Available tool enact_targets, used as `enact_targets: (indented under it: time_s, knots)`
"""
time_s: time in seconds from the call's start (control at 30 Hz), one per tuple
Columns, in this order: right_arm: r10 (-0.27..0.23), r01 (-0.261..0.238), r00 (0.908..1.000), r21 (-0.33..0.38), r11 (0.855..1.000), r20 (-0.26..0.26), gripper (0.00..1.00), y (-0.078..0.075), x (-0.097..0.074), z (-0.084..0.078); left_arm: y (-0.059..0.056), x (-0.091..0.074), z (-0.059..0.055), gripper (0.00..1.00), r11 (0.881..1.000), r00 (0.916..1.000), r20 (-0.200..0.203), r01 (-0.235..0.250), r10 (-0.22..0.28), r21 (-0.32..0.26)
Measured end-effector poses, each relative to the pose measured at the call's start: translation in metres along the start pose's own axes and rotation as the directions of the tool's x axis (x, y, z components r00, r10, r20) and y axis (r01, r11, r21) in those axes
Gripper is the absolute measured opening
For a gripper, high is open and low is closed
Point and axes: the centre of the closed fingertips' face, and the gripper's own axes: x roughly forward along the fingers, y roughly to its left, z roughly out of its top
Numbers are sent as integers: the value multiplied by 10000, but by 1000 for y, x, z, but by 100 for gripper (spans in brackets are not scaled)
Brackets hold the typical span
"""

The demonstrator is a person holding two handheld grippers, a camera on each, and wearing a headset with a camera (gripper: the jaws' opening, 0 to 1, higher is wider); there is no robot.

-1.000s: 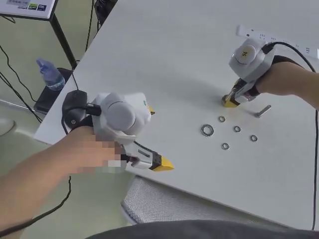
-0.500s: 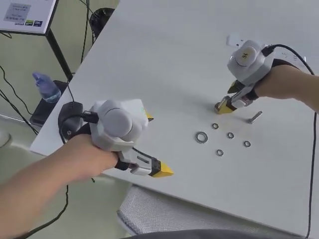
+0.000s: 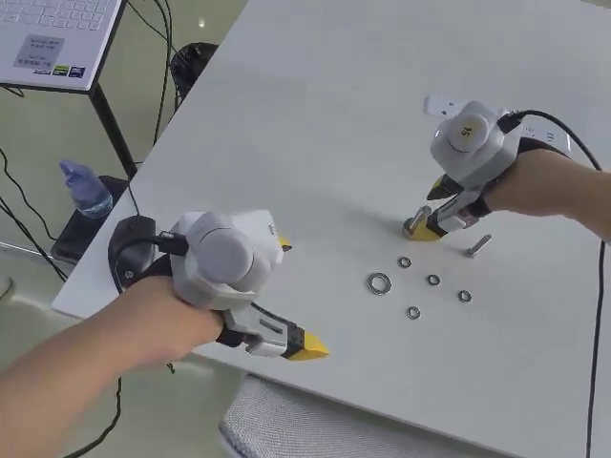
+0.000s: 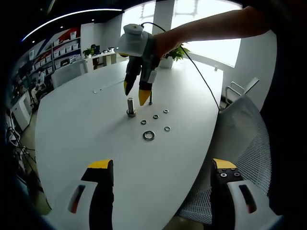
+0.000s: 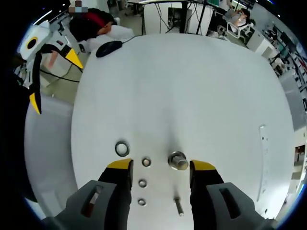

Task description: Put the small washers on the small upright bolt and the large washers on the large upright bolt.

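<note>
Big white oval counter (image 3: 315, 114), matte top. Grey mesh office chair (image 3: 286, 420) sits at my near edge. Off to my left: pale green floor (image 3: 48, 124), loose black cables (image 3: 175, 38), a clear plastic bottle with a blue cap (image 3: 84, 191), and a white laptop (image 3: 57, 33) on a black-legged stand. Across the counter: bright windows (image 4: 211, 28), a potted green plant (image 4: 169, 55) and a curved ceiling light strip (image 4: 72, 17).

white table (image 3: 315, 114) — upright bolt (image 3: 417, 223), lying bolt (image 3: 478, 246), five washers (image 3: 379, 283)

Silver washers (image 3: 372, 283), white table (image 3: 334, 114).
</note>
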Motion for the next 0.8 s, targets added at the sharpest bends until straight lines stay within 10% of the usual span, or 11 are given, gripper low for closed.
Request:
enact_targets:
  time_s: [0.8]
  knots:
    - [555,-537,9957,-267,9982,744,59,60,-2,4,1,-1,5,86,9997,10000,86,-49,47,222]
